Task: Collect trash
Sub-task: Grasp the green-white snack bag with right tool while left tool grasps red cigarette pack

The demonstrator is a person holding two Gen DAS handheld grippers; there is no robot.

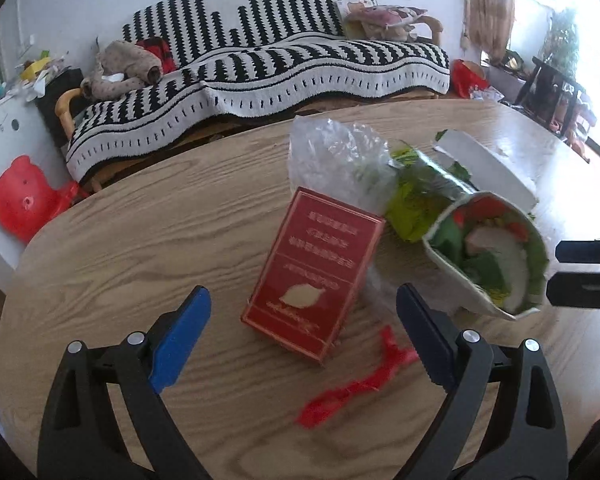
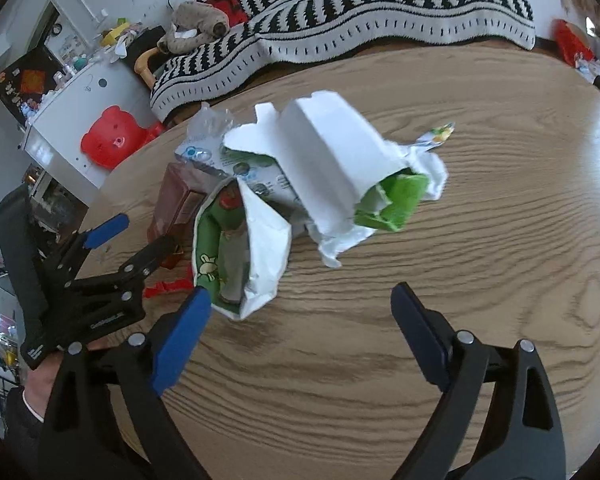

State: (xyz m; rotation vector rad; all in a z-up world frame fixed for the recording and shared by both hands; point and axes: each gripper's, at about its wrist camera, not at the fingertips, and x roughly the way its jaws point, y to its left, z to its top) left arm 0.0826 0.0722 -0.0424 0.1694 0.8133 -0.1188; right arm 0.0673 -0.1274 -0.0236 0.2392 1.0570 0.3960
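Left wrist view: a wide oval wood-grain table [image 1: 140, 240] fills most of the frame, with a sofa under a black-and-white striped cover [image 1: 260, 60] across the top. At centre lies a flat red rectangular carton with pale lettering [image 1: 314, 276], and above it a crumpled clear plastic bag [image 1: 332, 156]. Right of centre a torn white paper packet with green and red print inside [image 1: 488, 252] lies on its side, mouth toward the camera. A thin red plastic strip [image 1: 352, 388] lies at lower centre. The left gripper [image 1: 304, 328] stands wide apart, holding nothing, the carton's near end between its blue fingers.

Right wrist view: the right gripper [image 2: 300, 320] is likewise spread wide and empty at the bottom, above bare table. A crumpled white paper wrapper with green lining [image 2: 332, 164] lies at centre.
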